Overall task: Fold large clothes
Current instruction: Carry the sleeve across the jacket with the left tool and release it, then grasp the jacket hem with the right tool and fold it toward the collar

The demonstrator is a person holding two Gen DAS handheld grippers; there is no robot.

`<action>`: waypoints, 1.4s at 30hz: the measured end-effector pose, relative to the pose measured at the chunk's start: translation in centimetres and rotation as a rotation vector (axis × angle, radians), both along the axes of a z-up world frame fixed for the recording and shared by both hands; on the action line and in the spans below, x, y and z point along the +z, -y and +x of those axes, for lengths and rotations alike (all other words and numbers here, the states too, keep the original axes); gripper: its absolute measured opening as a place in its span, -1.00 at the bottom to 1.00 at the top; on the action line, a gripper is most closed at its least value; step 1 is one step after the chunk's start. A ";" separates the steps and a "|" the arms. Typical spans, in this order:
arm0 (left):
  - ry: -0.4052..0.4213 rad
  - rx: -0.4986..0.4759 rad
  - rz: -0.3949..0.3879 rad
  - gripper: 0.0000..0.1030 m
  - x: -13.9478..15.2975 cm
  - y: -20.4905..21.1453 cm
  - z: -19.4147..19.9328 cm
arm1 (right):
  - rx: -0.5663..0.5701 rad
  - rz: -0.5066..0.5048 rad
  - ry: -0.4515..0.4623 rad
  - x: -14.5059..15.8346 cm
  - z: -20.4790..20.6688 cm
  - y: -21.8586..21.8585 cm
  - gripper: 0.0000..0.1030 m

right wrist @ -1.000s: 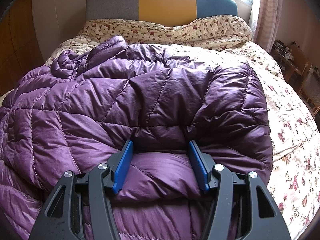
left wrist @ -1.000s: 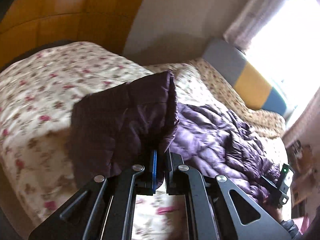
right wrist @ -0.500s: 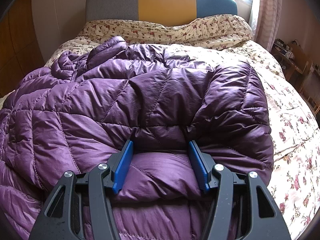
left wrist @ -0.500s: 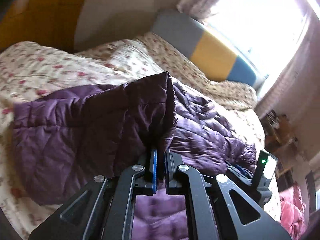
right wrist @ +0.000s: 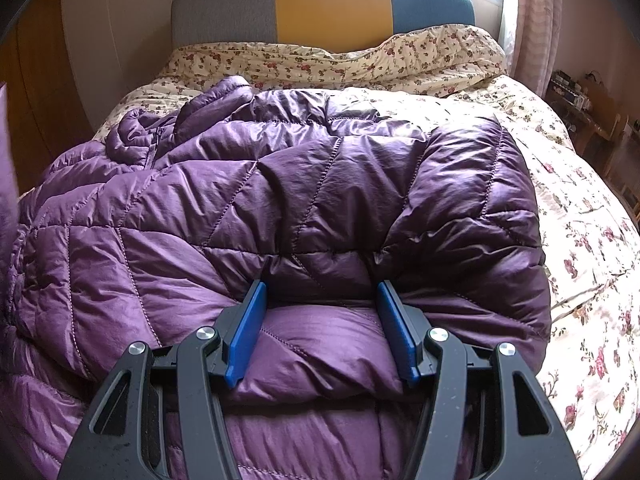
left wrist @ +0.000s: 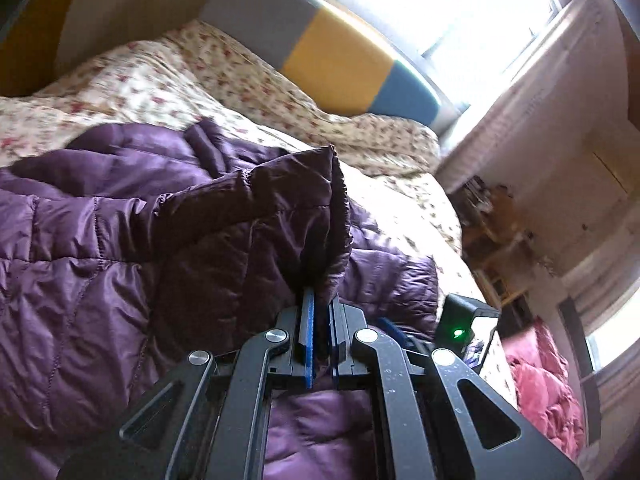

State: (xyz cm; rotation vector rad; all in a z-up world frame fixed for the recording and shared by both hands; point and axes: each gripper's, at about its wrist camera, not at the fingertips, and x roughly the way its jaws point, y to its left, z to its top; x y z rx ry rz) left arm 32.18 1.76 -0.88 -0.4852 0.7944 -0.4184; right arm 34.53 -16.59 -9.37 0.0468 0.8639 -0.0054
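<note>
Lying on the bed (right wrist: 580, 240) with the flowery cover is a big puffy purple coat (right wrist: 280, 200). The left hand-held gripper (left wrist: 320, 312) is squeezed tight on one end of the coat (left wrist: 120, 240) and holds it up off the rest. The right hand-held gripper (right wrist: 322, 300) has its blue fingers (right wrist: 248, 328) wide apart, resting against a fat fold of the coat.

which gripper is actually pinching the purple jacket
The left gripper: its blue pads are clamped on a jacket edge. The right gripper is wide open.
</note>
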 end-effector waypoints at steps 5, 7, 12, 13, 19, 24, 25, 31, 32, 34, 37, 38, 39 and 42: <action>-0.018 -0.066 -0.044 -0.89 -0.9 1.8 1.1 | -0.003 0.008 0.001 0.0 -0.1 -0.7 0.11; -0.018 -0.086 -0.052 -0.89 -0.9 2.4 1.4 | -0.003 0.009 0.001 0.0 -0.1 -0.2 0.11; -0.042 -0.139 -0.089 -0.89 -1.7 3.7 2.6 | -0.004 0.009 0.001 0.0 -0.1 -0.5 0.11; -0.049 -0.135 -0.084 -0.89 -1.9 3.8 2.7 | -0.004 0.009 0.001 0.0 -0.1 -0.2 0.11; -0.067 -0.121 -0.096 -0.67 -2.3 3.3 2.5 | -0.005 0.007 0.001 0.0 -0.1 -0.5 0.11; -0.052 -0.091 -0.110 -0.03 -1.6 2.1 1.8 | -0.005 0.001 0.000 0.0 -0.3 -0.4 0.11; -0.052 -0.088 -0.116 -0.03 -1.4 1.8 1.8 | -0.006 -0.001 0.000 0.0 -0.4 -0.4 0.11; -0.026 0.001 -0.060 -0.03 -0.3 -1.8 -0.8 | -0.008 -0.006 -0.004 0.1 -0.6 -1.0 0.11; -0.026 0.022 -0.050 -0.03 -0.3 -2.6 -1.3 | -0.008 -0.002 -0.006 0.2 -0.7 -0.9 0.11; -0.028 0.081 -0.003 -0.03 -0.4 -4.7 -2.5 | -0.006 0.013 -0.006 0.4 -0.8 -0.5 0.12; -0.027 0.145 0.024 -0.03 -0.4 -7.4 -3.9 | -0.011 0.064 -0.001 1.3 -0.9 0.9 0.12; -0.021 0.172 0.035 -0.03 -0.4 -8.6 -4.5 | -0.020 0.106 0.005 1.8 -1.2 1.5 0.12; -0.019 0.190 0.041 -0.03 -0.3 -9.4 -4.9 | -0.027 0.139 0.010 2.1 -1.3 2.1 0.12; -0.021 0.242 0.044 -0.03 -0.6 -11.8 -5.9 | -0.050 0.289 0.037 3.6 -2.3 3.9 0.12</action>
